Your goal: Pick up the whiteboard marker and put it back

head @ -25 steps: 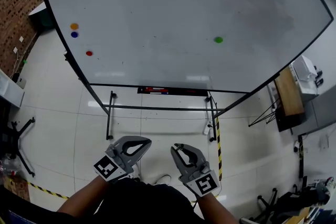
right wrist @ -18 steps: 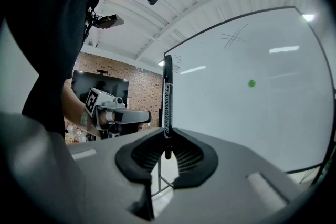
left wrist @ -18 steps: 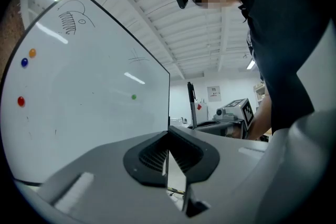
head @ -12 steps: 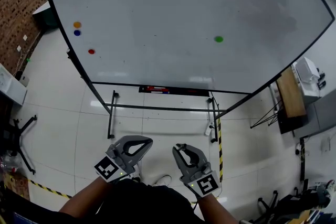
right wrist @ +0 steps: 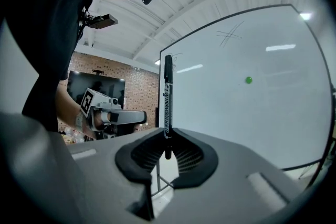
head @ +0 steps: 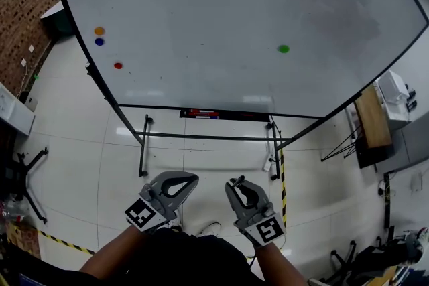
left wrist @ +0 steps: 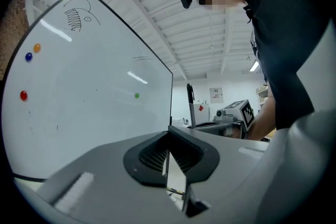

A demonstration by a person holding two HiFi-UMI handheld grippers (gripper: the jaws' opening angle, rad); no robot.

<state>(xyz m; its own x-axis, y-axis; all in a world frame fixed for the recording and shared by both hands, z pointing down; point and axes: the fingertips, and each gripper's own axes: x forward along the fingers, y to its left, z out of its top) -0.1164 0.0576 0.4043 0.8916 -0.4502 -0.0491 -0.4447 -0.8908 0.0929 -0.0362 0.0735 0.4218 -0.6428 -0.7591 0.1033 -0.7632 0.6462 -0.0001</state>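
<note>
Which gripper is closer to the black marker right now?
Right. The right gripper has its jaws shut on the marker, which sticks up between them. The left gripper is off to its side, jaws shut, not touching it.

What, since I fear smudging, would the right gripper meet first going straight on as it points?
The right gripper would probably meet the whiteboard near its left edge; depth is unclear.

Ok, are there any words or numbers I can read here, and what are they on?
"TWINMARKER", as best it reads: along the marker in the right gripper.
Poster on the far wall: too small to read.
Whiteboard: only doodles, no words.
Cube on that gripper: square pattern, no letters.
</note>
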